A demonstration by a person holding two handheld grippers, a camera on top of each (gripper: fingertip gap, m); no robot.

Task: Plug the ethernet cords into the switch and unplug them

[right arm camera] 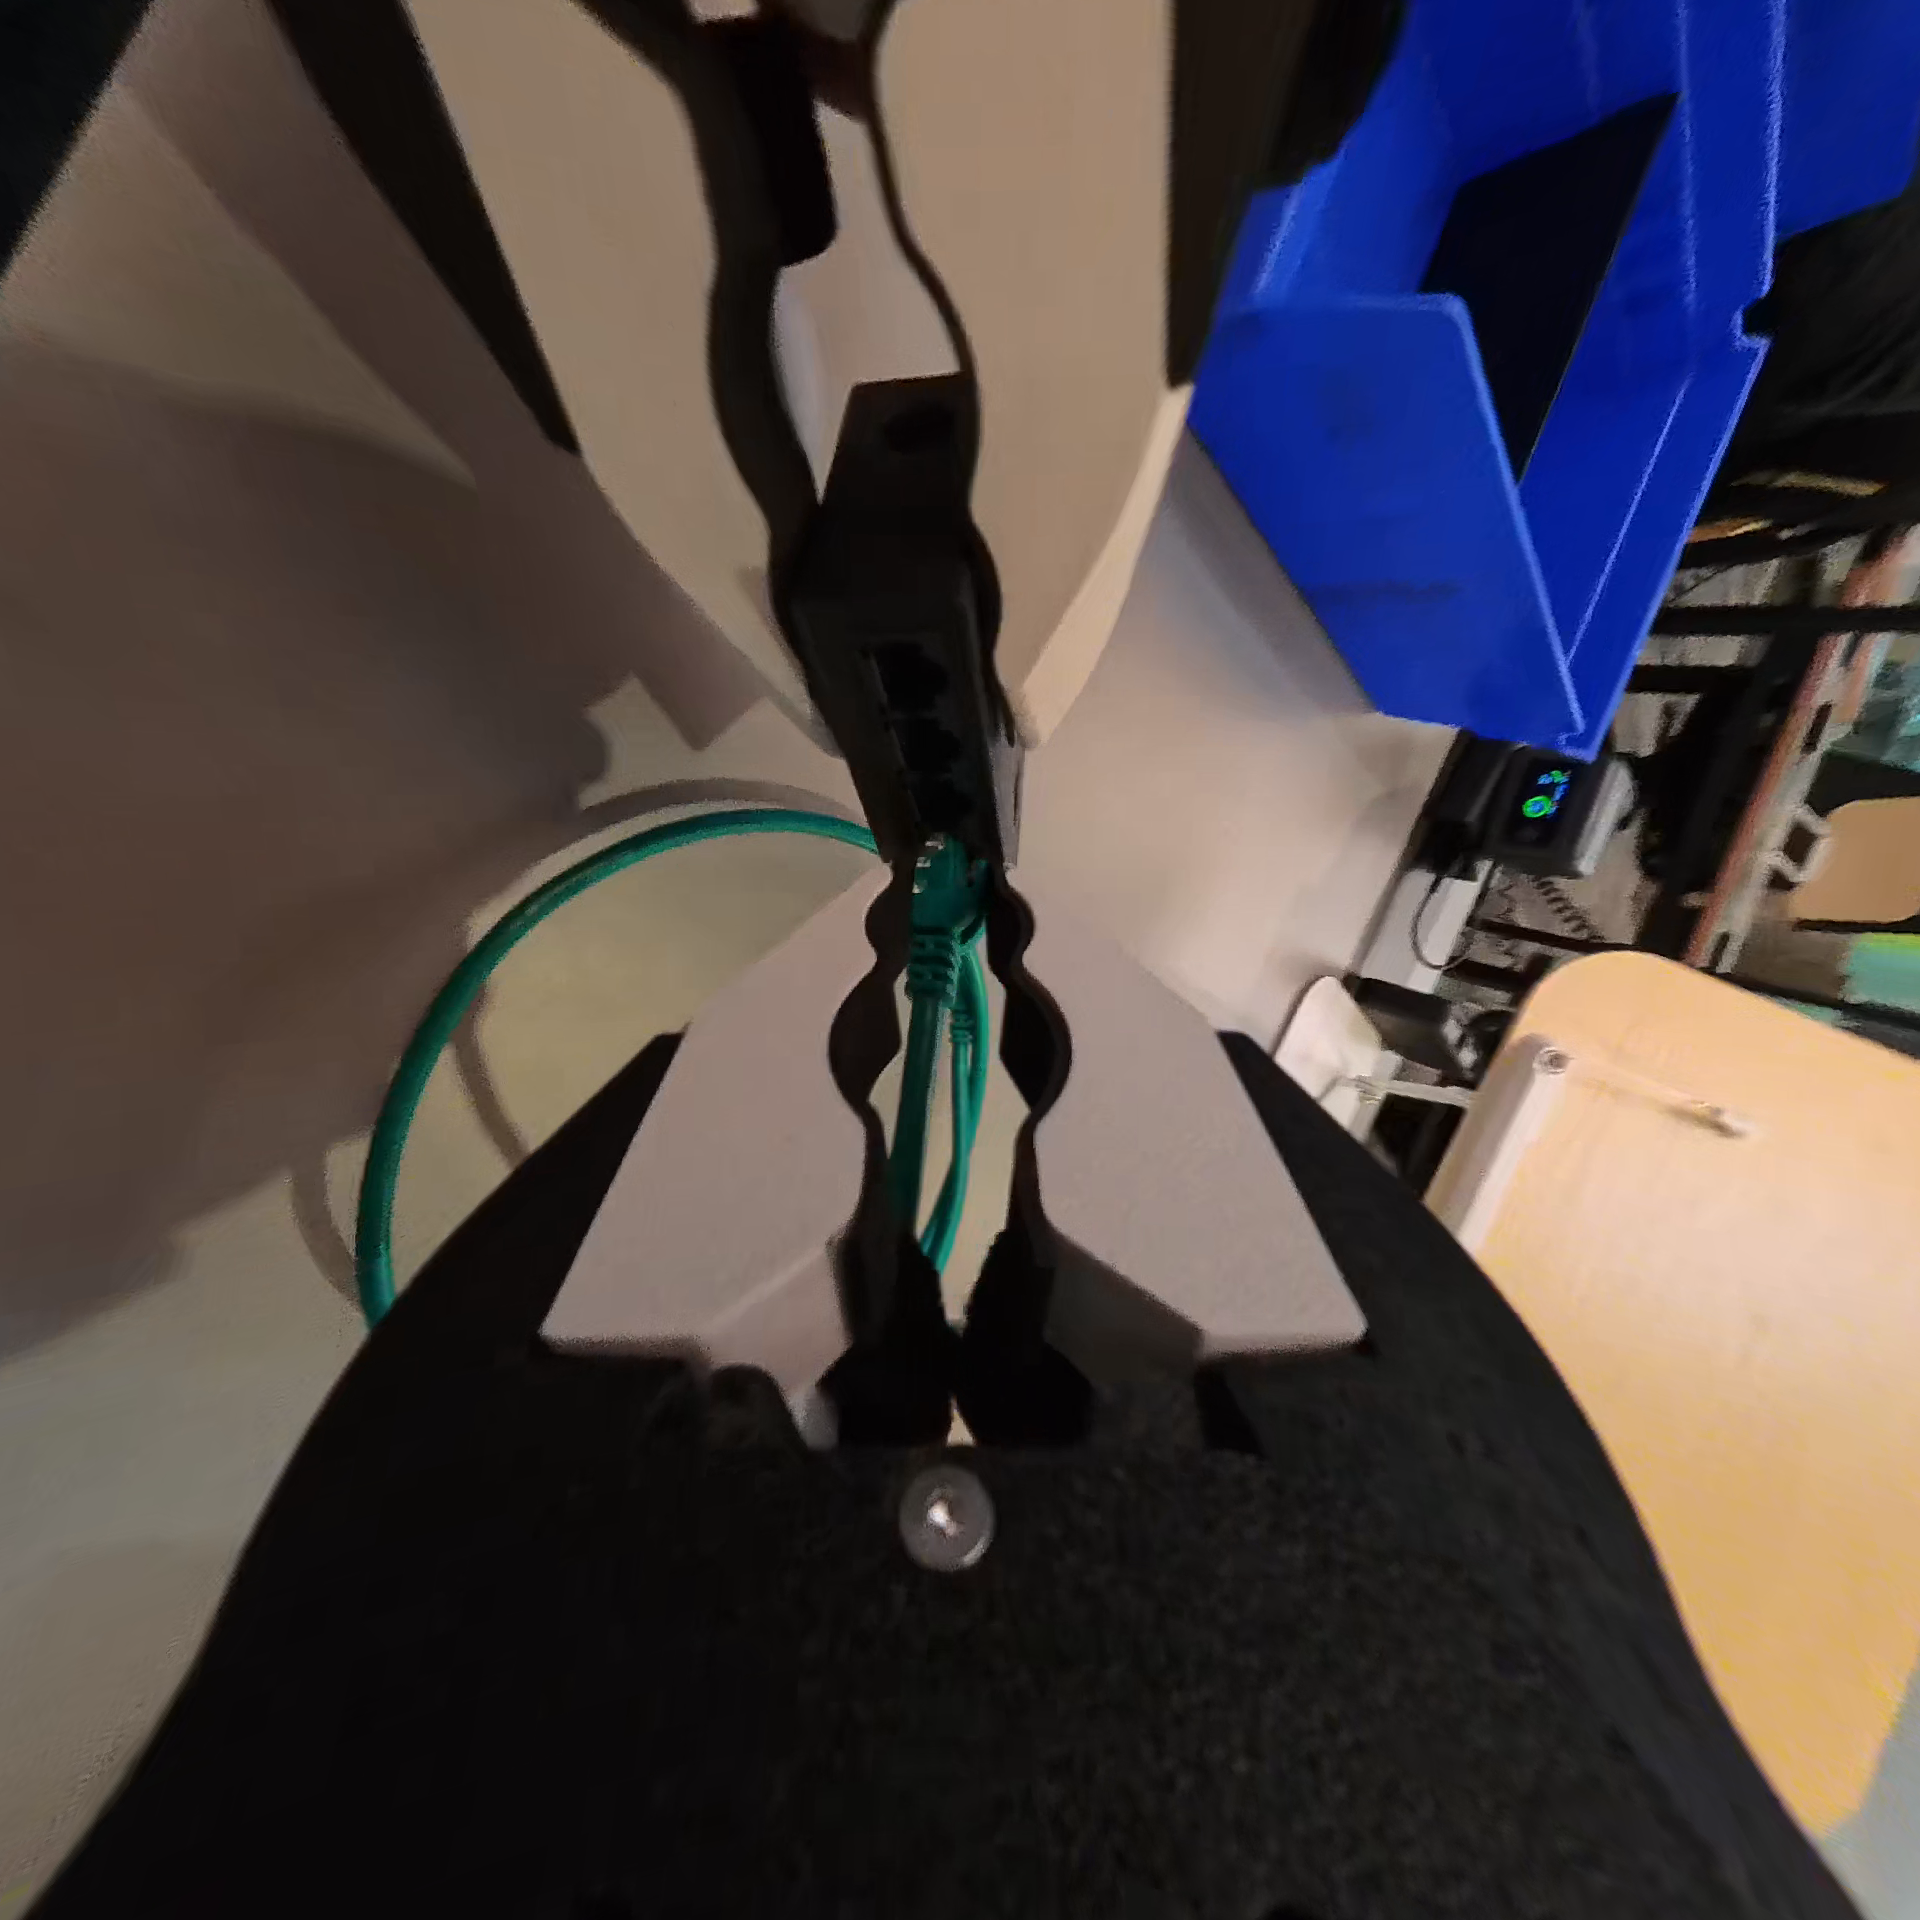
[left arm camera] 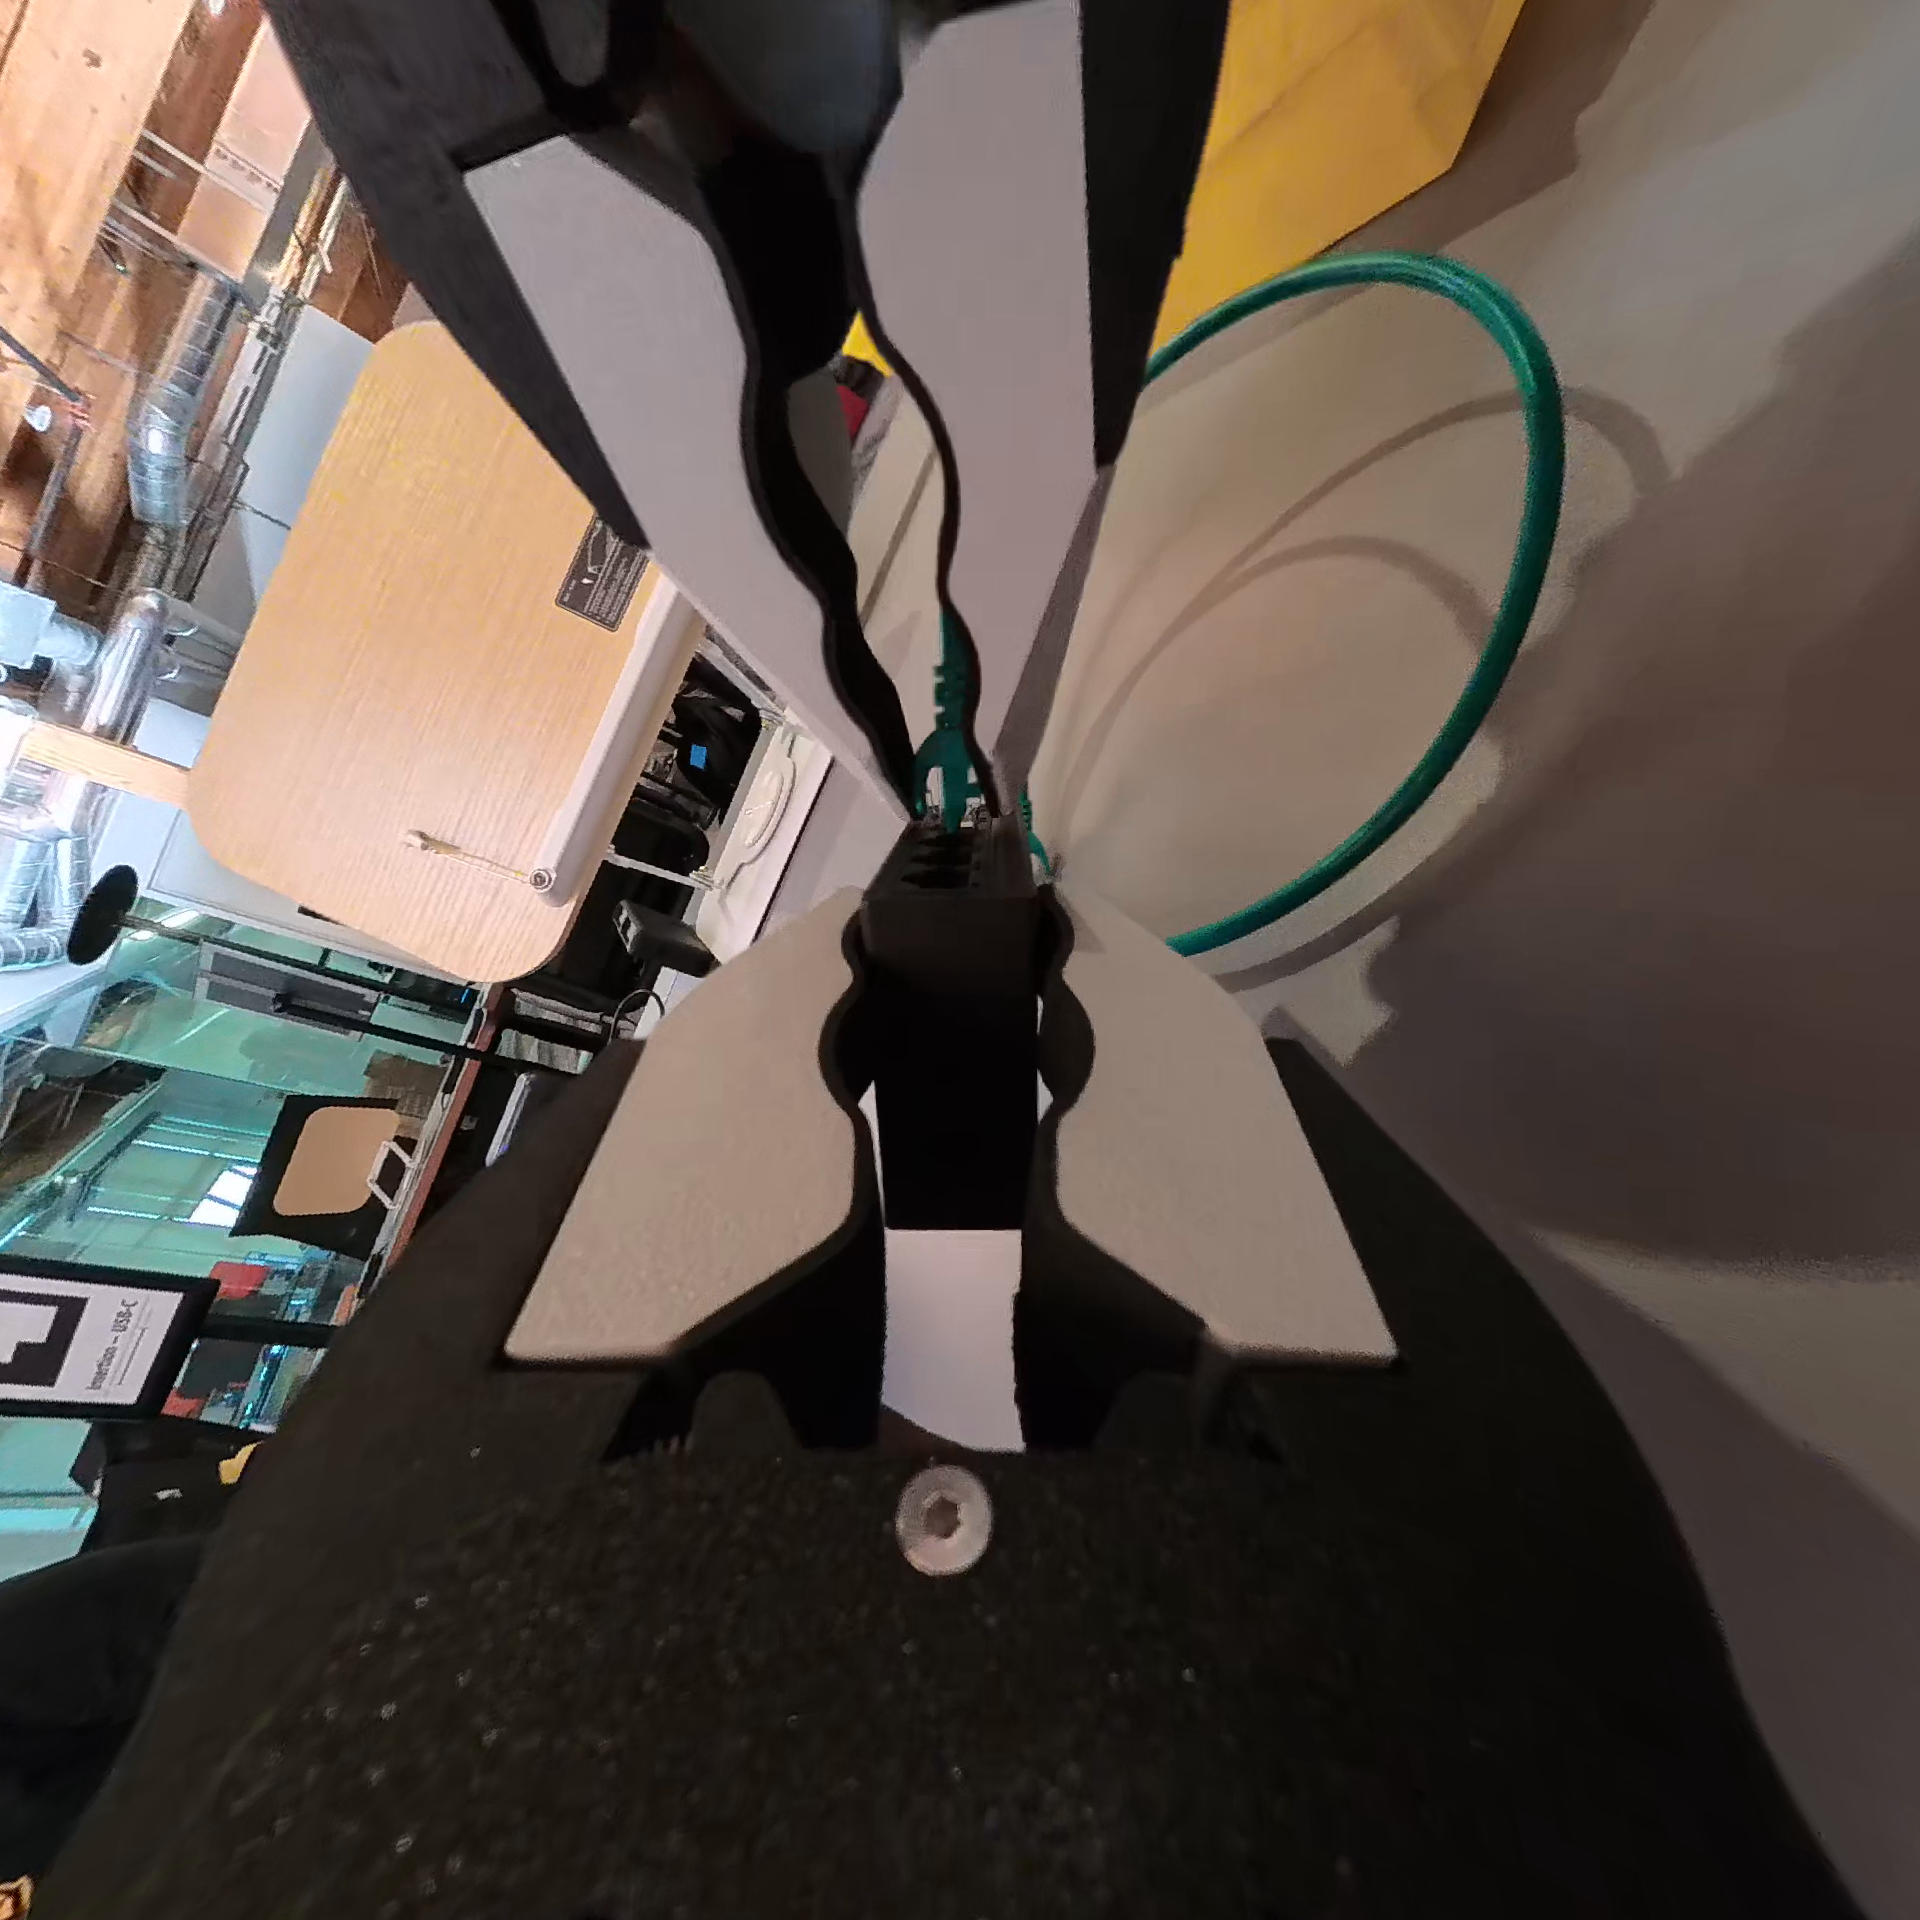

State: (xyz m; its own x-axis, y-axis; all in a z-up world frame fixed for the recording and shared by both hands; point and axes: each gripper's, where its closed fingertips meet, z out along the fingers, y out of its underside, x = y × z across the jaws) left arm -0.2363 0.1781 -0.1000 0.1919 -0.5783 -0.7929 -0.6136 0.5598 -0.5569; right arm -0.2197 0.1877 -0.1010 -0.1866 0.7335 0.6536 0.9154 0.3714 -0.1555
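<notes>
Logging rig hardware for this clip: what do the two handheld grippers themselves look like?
Both match. The left gripper and right gripper each have a black, grainy-textured body with one silver hex screw at centre. Their jaws are flat pale grey plates edged in black, the inner edges cut in a wavy, scalloped profile. No sleeves or hands show.

The switch (left arm camera: 951, 977) is a small black box, its port face showing a row of sockets, most of them empty. A green ethernet cord (right arm camera: 940, 914) meets the port at one end of the row by its plug, while the rest of the cord curves away in a wide loop over the pale tabletop
</notes>
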